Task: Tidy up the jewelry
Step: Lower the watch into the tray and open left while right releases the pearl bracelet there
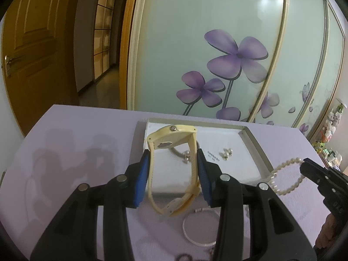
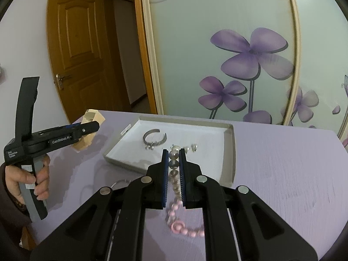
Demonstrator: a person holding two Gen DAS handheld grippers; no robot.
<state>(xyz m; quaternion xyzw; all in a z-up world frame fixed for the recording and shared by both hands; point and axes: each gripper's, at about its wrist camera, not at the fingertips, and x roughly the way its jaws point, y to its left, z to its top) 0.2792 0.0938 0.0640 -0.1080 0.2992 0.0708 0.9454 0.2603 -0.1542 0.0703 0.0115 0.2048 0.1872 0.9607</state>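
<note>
My left gripper point(image 1: 173, 158) is shut on a cream wristwatch point(image 1: 152, 174), its blue pads pressing the strap from both sides, with the watch held above the near edge of a white tray point(image 1: 248, 134). The right wrist view shows this gripper point(image 2: 96, 125) at the left, still holding the watch point(image 2: 89, 117). My right gripper point(image 2: 174, 154) is shut on a pearl bracelet point(image 2: 174, 164) that hangs from its pads just in front of the tray point(image 2: 228, 150). From the left wrist view, the pearl bracelet point(image 1: 282, 178) dangles from the right gripper point(image 1: 303, 163).
The tray holds a silver cuff bracelet point(image 2: 154, 140) and small earrings point(image 2: 193, 148). A thin silver bangle point(image 1: 200, 228) and a pink bead bracelet point(image 2: 182, 226) lie on the purple table point(image 2: 282, 174). A hand point(image 2: 32, 178) grips the left tool. Wardrobe doors stand behind.
</note>
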